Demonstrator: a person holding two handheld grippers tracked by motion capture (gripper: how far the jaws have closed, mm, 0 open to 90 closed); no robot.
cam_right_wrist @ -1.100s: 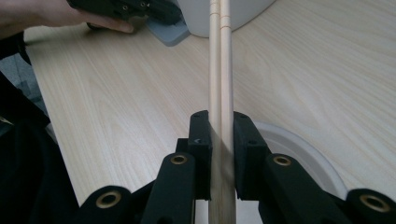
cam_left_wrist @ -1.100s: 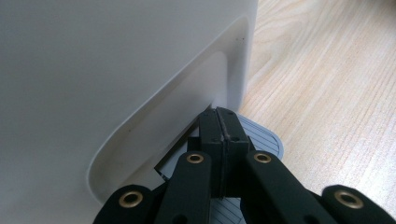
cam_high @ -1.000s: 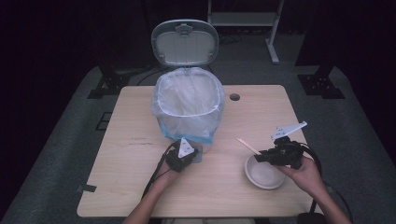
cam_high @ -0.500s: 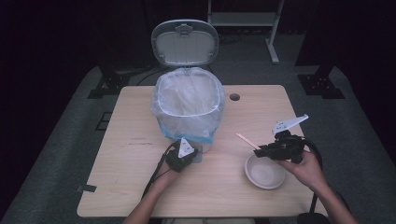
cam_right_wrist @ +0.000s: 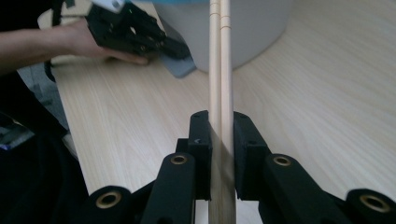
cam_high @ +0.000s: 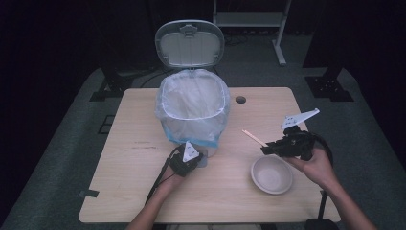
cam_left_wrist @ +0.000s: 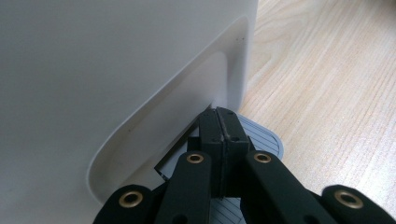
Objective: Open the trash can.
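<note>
Since a second ago, your right gripper (cam_high: pixel 266 149) has lifted off the bowl (cam_high: pixel 272 174) and now hangs just above its far right rim, while your left gripper (cam_high: pixel 191 155) has stayed put at the foot of the bin (cam_high: pixel 192 109).

Your right jaws are pinching one pair of wooden chopsticks (cam_right_wrist: pixel 220 74), two sticks side by side; in the high view their free end (cam_high: pixel 254 138) points toward the bin. Your left jaws are pressed together with nothing between them, tips resting on the grey pedal (cam_left_wrist: pixel 261 135) at the base of the bin.

Count of things: one bin with a clear bag liner and its lid (cam_high: pixel 190 44) standing up, one empty pale bowl, one pair of chopsticks, two grippers.

You work on a light wooden table (cam_high: pixel 134 172) with a round cable hole (cam_high: pixel 240 99) near its far edge and a small dark tab (cam_high: pixel 89 194) at its near left edge. Around it lies grey carpet (cam_high: pixel 52 158); the room behind is dark, with black stand feet (cam_high: pixel 330 86) and a pale metal frame (cam_high: pixel 249 19) at the back.
</note>
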